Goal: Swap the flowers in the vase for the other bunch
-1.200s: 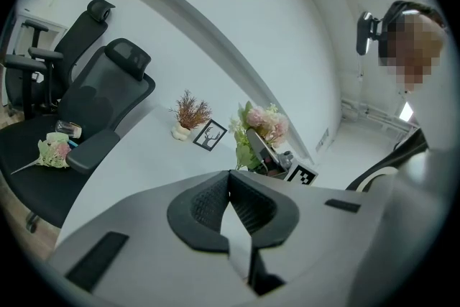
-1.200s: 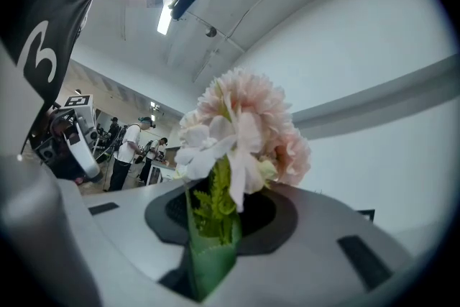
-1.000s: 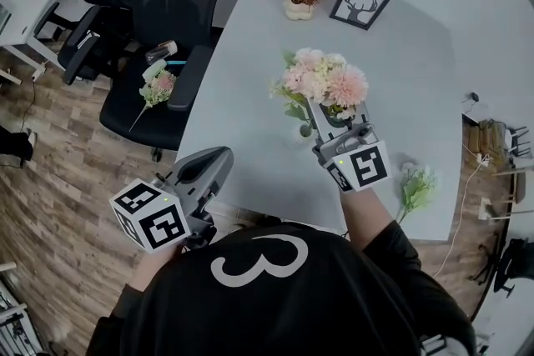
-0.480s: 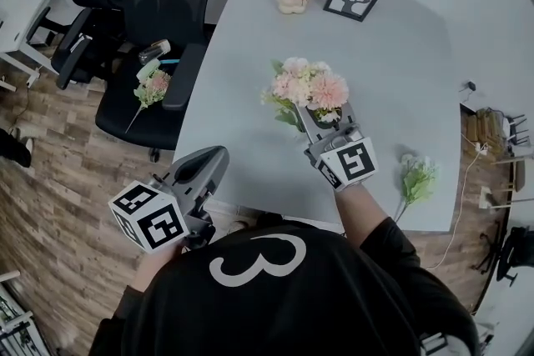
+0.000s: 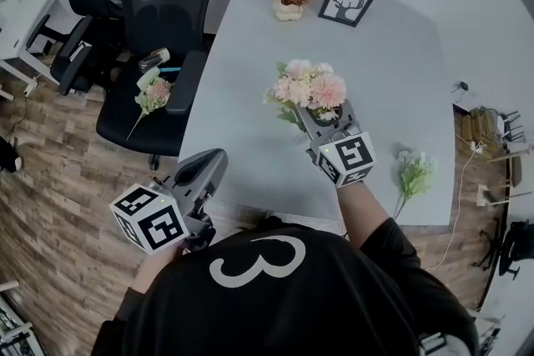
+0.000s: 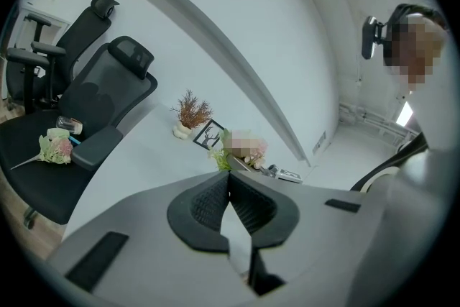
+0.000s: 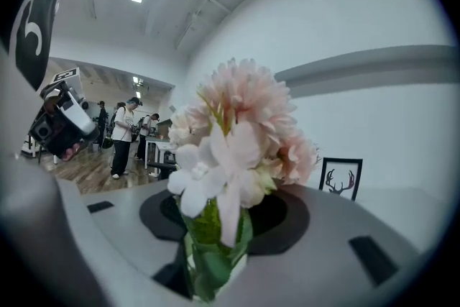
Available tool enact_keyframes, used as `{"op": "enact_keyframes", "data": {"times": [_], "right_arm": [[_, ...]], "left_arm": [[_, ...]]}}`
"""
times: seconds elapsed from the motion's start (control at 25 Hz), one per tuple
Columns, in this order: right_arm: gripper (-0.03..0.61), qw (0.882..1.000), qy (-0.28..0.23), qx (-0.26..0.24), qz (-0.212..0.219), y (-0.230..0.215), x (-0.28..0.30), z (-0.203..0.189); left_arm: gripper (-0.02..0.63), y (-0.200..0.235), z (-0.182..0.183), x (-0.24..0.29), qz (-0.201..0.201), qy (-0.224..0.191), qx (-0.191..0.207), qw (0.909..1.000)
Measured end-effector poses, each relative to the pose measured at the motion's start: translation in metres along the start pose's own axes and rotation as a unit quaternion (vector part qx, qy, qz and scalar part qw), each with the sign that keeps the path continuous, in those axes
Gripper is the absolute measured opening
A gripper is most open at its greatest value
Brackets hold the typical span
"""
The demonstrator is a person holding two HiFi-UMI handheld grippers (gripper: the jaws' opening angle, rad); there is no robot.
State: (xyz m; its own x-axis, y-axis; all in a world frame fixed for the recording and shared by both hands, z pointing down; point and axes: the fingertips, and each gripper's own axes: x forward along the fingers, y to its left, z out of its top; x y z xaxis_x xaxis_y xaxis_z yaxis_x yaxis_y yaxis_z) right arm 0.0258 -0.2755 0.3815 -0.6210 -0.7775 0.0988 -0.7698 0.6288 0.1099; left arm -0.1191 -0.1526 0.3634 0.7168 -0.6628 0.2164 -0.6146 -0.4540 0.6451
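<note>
In the head view the right gripper (image 5: 324,119) is reaching under the upright pink-and-cream flower bunch (image 5: 307,85) on the pale grey table (image 5: 242,154), with a pale green leafy bunch (image 5: 415,176) lying spare to its right; in the left gripper view the left gripper (image 6: 228,180) is idling, closed on nothing; in the right gripper view the jaws have just been opening and are straddling the green stems (image 7: 212,255), probably to release them.

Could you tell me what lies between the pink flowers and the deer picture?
Nothing; in the head view, only bare table separates the pink flowers from the deer picture.
</note>
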Motion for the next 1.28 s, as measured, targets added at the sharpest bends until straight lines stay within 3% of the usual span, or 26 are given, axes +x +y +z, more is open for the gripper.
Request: {"op": "enact_keyframes", "data": {"times": [0.4, 0.6, 0.8, 1.0, 1.28], "right_arm": [[0.250, 0.996, 0.073, 0.040, -0.037, -0.001, -0.010, -0.009], [0.335, 0.992, 0.097, 0.058, -0.061, 0.003, -0.021, -0.011], [0.376, 0.987, 0.105, 0.071, -0.097, 0.006, -0.047, -0.012], [0.376, 0.986, 0.051, 0.084, -0.135, 0.020, -0.086, 0.015], [0.371, 0.985, -0.054, 0.157, -0.037, 0.103, -0.139, 0.075]], "left_arm": [[0.011, -0.010, 0.003, -0.033, -0.026, -0.009, 0.017, 0.9995], [0.012, -0.018, 0.007, -0.054, -0.043, -0.013, 0.032, 0.9985], [0.012, -0.031, 0.005, -0.072, -0.062, -0.012, 0.045, 0.9970], [0.012, -0.042, -0.001, -0.090, -0.086, -0.001, 0.064, 0.9942], [0.011, -0.066, -0.015, -0.097, -0.120, 0.016, 0.097, 0.9879]]}}
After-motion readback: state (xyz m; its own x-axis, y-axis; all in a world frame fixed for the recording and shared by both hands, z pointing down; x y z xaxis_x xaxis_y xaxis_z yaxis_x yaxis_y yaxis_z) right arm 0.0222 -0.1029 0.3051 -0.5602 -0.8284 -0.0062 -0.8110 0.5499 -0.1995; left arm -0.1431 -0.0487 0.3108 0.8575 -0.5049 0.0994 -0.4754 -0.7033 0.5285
